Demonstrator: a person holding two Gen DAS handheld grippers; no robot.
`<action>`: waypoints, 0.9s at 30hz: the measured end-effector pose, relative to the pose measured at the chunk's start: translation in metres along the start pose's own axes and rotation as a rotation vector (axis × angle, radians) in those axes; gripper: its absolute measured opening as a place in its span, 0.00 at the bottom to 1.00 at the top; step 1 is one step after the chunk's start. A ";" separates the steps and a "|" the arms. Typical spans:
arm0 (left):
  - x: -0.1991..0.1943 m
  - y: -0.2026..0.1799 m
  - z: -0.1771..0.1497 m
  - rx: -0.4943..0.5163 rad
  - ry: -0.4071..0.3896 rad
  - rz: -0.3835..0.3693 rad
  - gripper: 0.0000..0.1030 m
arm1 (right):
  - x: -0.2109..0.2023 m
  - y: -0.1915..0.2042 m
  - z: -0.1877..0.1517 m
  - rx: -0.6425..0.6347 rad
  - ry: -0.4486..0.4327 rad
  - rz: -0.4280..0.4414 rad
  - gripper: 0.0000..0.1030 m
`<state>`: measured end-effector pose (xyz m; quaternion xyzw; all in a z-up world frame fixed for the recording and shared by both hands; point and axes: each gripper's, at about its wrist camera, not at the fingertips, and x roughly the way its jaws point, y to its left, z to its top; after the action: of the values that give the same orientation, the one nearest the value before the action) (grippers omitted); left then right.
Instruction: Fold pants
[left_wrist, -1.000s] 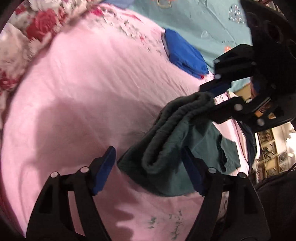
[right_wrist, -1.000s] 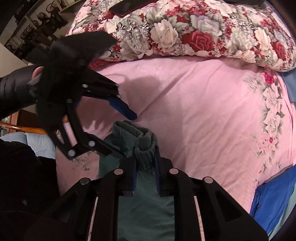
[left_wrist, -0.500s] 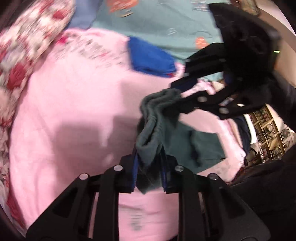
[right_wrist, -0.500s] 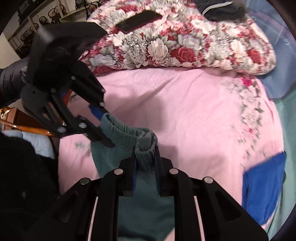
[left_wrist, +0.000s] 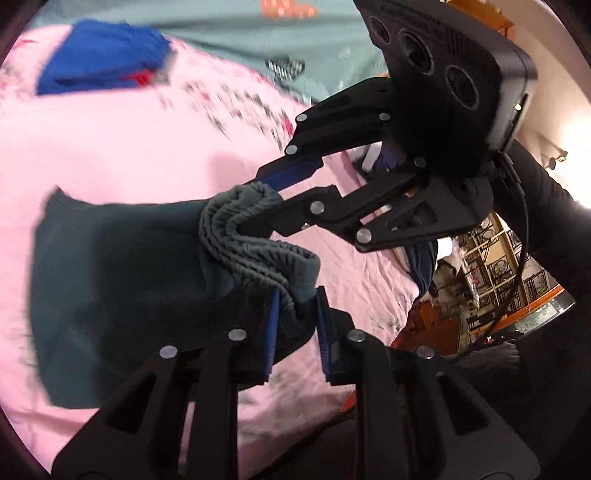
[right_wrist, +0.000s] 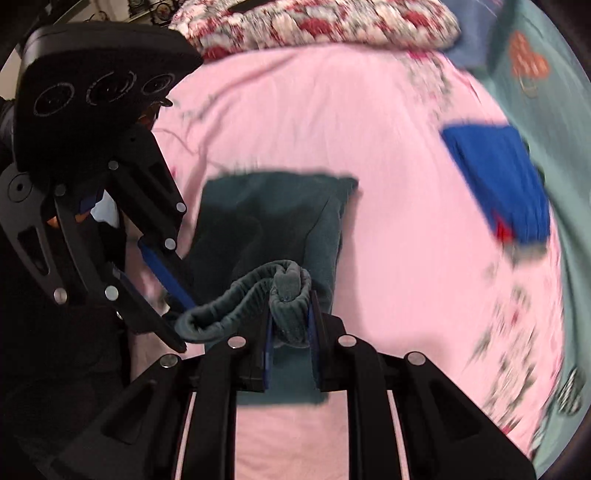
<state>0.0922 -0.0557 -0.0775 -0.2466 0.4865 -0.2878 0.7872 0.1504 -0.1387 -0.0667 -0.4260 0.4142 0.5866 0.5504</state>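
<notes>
Dark teal pants (left_wrist: 118, 273) hang over the pink bed sheet (left_wrist: 110, 147), held up by their ribbed waistband (left_wrist: 255, 254). My left gripper (left_wrist: 295, 317) is shut on one end of the waistband. My right gripper (left_wrist: 269, 195) is shut on the other end, close above and to the right. In the right wrist view the right gripper (right_wrist: 290, 325) pinches the waistband (right_wrist: 236, 299), the left gripper (right_wrist: 173, 306) grips it at lower left, and the pants (right_wrist: 273, 214) drape away across the sheet (right_wrist: 332, 122).
A folded blue garment (left_wrist: 99, 72) lies on the sheet at the far side; it also shows in the right wrist view (right_wrist: 498, 184). A floral quilt (right_wrist: 314, 18) and teal bedding (right_wrist: 546, 110) border the bed. The bed edge and shelves (left_wrist: 491, 273) are at right.
My left gripper shut on the waistband. Both grippers lifted and swung it, and the pants now hang spread between them, with the views blurred by motion.
</notes>
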 end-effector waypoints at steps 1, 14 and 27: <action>0.015 -0.005 0.000 -0.011 0.022 0.011 0.18 | 0.003 -0.002 -0.012 0.013 -0.001 0.005 0.16; 0.076 -0.025 -0.009 -0.063 0.112 0.183 0.18 | 0.039 -0.018 -0.080 0.085 -0.099 0.067 0.16; -0.007 -0.044 0.008 0.042 -0.053 0.316 0.74 | -0.023 -0.038 -0.142 0.467 -0.320 0.088 0.44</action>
<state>0.0874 -0.0809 -0.0403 -0.1579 0.4923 -0.1638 0.8401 0.1952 -0.2794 -0.0871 -0.1712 0.4641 0.5584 0.6659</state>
